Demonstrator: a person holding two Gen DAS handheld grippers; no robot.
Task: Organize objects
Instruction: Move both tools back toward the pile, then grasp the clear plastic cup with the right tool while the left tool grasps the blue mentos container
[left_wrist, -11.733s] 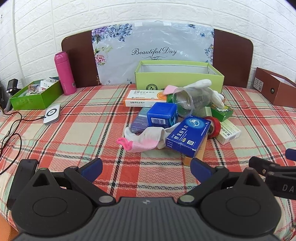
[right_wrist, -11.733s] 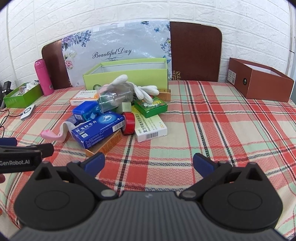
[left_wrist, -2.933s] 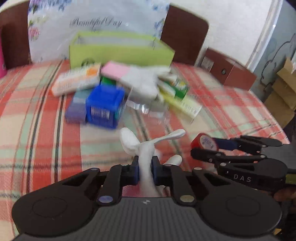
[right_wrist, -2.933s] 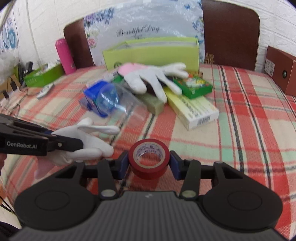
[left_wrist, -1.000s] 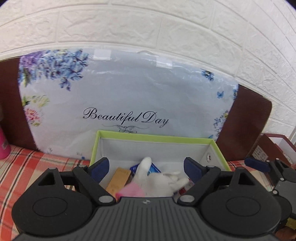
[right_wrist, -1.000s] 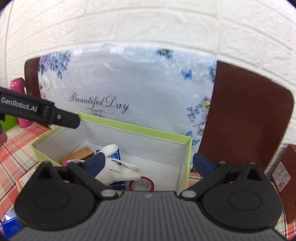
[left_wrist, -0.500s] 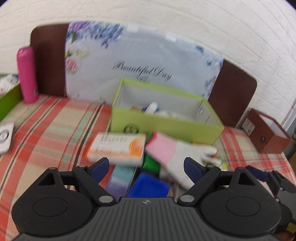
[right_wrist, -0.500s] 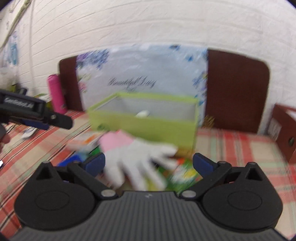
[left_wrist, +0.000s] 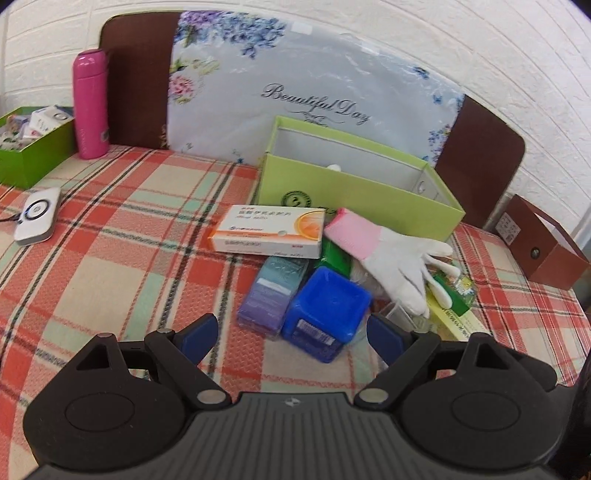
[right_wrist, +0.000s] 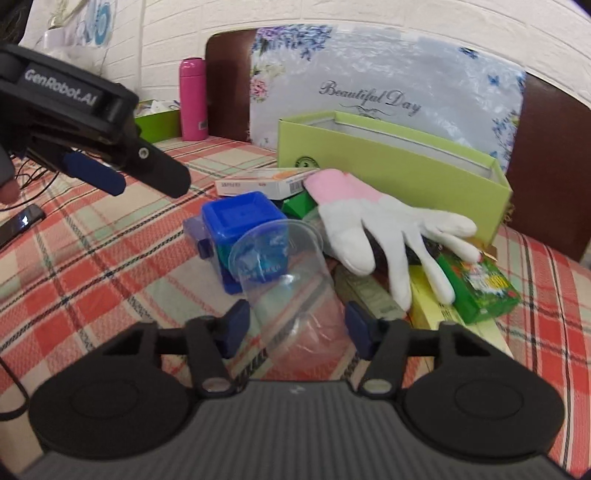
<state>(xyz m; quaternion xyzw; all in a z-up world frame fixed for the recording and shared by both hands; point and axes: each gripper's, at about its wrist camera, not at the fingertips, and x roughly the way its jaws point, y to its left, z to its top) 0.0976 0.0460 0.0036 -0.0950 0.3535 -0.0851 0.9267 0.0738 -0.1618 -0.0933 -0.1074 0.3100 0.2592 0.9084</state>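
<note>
Both tools have pulled back from over the green box (left_wrist: 354, 192) since a second ago and dropped toward the pile; the red tape and one white glove now sit inside that box, and only a white tip shows over its rim in the left wrist view.

Step in hand, as we judge it: picking the next item. Our right tool (right_wrist: 295, 325) is closing its jaws around the clear plastic cup (right_wrist: 284, 266), which lies on its side, mouth toward the blue cube; the cup is between the pads, but we see no press on it yet, so no grip. Our left tool (left_wrist: 291, 332) stands wide and holds nothing, hovering just near of the blue cube box (left_wrist: 327, 314).

Next move calls for a gentle close: the cup is thin and likely to buckle or slip. Then lift clear of the pink-cuffed white glove (right_wrist: 373, 225) beside it and carry it to the green box at the far side.

Left in the pile: an orange-and-white carton (left_wrist: 269, 230), a purple pack (left_wrist: 273, 295), a green carton (right_wrist: 480, 288) and a yellow one under the glove.

Surface is a tabletop with a red plaid cloth (left_wrist: 110, 240). Far left, a pink bottle (left_wrist: 90, 103); far right, a brown box (left_wrist: 543, 251). White brick wall behind, floral board leaning on it.
</note>
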